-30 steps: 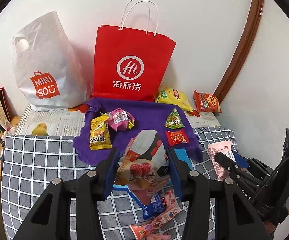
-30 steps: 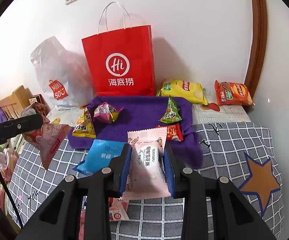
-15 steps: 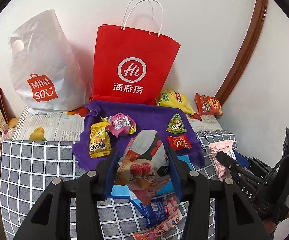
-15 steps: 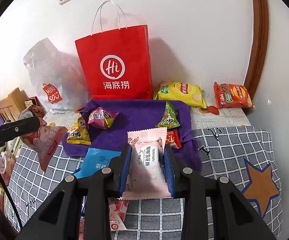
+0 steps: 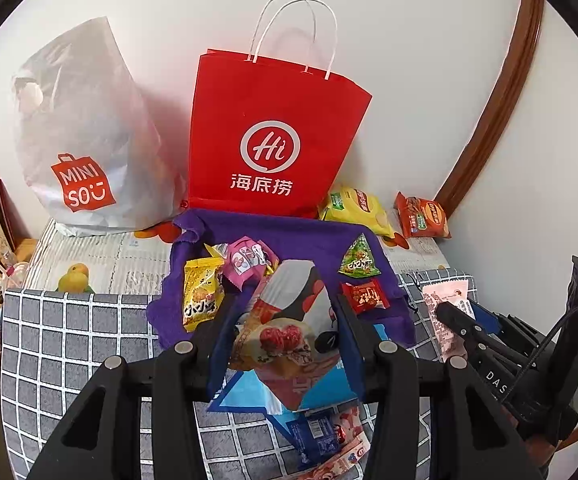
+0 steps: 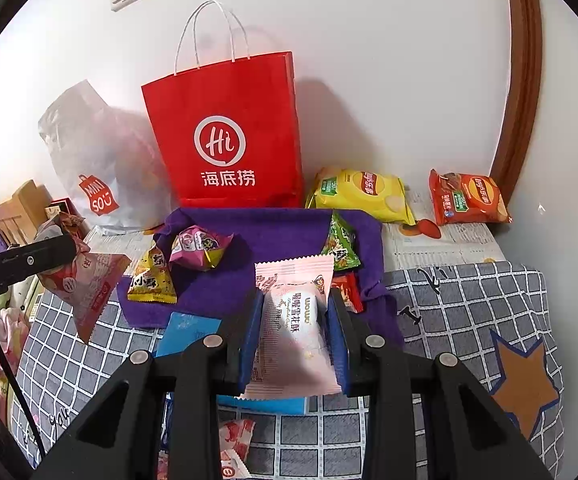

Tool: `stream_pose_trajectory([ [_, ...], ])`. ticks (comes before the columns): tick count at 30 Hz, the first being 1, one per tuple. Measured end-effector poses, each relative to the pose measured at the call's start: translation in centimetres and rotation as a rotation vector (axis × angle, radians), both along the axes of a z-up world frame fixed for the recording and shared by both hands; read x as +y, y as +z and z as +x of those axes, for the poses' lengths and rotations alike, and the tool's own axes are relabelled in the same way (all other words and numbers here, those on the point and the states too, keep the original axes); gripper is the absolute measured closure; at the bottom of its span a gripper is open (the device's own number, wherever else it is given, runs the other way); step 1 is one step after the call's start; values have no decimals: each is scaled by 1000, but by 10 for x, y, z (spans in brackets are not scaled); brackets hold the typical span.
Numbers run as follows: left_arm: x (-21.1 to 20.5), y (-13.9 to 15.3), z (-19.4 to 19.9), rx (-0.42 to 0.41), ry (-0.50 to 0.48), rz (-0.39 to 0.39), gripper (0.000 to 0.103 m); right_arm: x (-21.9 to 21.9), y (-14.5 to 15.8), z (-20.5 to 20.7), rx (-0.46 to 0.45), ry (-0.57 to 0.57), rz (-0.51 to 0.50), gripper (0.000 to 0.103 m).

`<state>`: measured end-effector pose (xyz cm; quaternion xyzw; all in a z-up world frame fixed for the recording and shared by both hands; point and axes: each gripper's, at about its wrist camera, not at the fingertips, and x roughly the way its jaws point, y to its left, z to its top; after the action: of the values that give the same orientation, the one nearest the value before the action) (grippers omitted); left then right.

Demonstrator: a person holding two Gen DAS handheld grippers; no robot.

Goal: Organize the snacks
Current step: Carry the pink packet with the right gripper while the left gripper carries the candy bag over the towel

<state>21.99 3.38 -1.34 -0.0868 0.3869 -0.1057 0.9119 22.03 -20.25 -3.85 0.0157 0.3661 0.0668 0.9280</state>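
While both claws hold packets above the checked surface [image 6: 469, 308], the scene reads as follows.
Left claw [image 5: 285, 332]: closed part-way on a white and red snack packet [image 5: 289, 320], which sits pinched between its blue pads and off the surface.
Right claw [image 6: 294, 332]: clamped tight on a pink snack packet [image 6: 295, 320], held upright between the pads, in front of the purple cloth [image 6: 277, 236].
Red paper bag [image 6: 229, 136]: stands upright against the wall behind the cloth, handles up; its inside cannot be seen.
White plastic bag [image 5: 85, 136]: stands left of the red one, bulging; contents cannot be told.
On the cloth: a yellow packet [image 5: 203, 298], a pink packet [image 5: 245, 262], a green triangular packet [image 5: 359, 258] and a small red packet [image 5: 365, 296], lying loose and near one another.
Beside the red bag, right: a yellow crisp bag [image 6: 363, 194] and an orange crisp bag [image 6: 467, 200], apart, on printed paper.
Below the claws: a blue packet [image 6: 187, 332] flat on the surface.
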Motion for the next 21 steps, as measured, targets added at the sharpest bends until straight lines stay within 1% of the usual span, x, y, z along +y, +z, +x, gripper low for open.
stream_pose_trajectory([
  [12,0,1,8,1,1,7,58,0,0,15,-4,-2,2,71],
  [21,-5,1,21,7,-8,22,58,-7,-3,23,-6,-16,6,71],
])
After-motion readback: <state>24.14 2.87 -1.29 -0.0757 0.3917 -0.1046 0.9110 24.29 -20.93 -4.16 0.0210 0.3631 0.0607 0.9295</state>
